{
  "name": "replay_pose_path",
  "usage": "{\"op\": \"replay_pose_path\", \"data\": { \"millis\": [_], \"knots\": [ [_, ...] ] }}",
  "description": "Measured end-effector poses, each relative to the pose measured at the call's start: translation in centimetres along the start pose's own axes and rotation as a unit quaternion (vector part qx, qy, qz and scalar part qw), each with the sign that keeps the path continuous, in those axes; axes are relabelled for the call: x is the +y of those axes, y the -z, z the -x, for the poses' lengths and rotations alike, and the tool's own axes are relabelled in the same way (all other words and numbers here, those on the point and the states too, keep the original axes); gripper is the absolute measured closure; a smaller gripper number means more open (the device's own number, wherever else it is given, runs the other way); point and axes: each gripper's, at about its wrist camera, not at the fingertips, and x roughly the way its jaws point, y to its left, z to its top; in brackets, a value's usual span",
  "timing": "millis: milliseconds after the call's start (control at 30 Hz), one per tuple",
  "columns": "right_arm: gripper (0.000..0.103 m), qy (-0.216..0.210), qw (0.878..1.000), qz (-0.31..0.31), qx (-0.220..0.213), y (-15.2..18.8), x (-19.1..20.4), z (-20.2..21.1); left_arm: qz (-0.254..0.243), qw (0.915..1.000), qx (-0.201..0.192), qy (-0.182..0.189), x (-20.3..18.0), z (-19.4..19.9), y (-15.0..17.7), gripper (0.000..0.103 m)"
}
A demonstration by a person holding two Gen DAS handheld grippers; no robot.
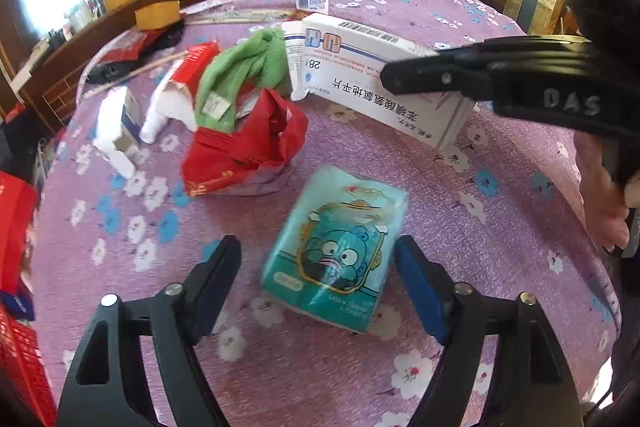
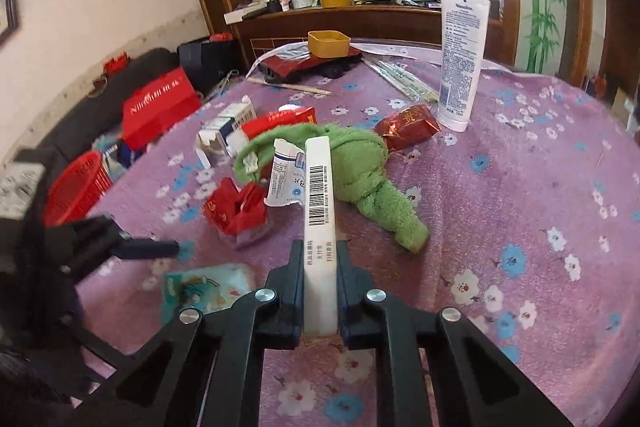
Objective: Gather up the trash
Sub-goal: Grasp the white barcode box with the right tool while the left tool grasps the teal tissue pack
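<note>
Right gripper [image 2: 319,291]: jaws clamped on the narrow edges of the white box [image 2: 318,211], which stands on edge between the fingers and runs forward from them. No earlier picture, so whether it is lifted off the cloth I cannot tell.

Left gripper [image 1: 318,283]: jaws apart, straddling the teal packet [image 1: 336,247] that lies flat on the cloth; pads do not touch it.

Progress, judged: early. One item gripped, one lined up, nothing seen binned. Beyond the fingers lie the red wrapper [image 1: 248,147], green cloth [image 2: 360,167], torn cartons [image 2: 226,131] and a foil pack [image 2: 408,127], all loose. A lotion tube [image 2: 460,63] stands upright at the far side. A red basket [image 2: 76,187], left of the table edge, is the likely bin.

Surface: round table, purple floral cloth [image 2: 520,207]. Room: wooden sideboard, cluttered; bright window.
</note>
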Motion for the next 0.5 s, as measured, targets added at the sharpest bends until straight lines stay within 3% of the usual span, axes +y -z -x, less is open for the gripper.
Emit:
{"op": "replay_pose_path", "data": {
  "millis": [367,500],
  "knots": [
    [0.088,-0.008,1.000,0.002,0.021,0.3,0.8,-1.1,0.038,0.9988,-0.032,0.005,0.2,0.4,0.2,0.060],
    [0.087,-0.003,1.000,-0.001,0.030,0.4,0.6,-1.6,0.059,0.9972,-0.046,-0.001,1.4,1.7,1.3,0.063]
  ]
}}
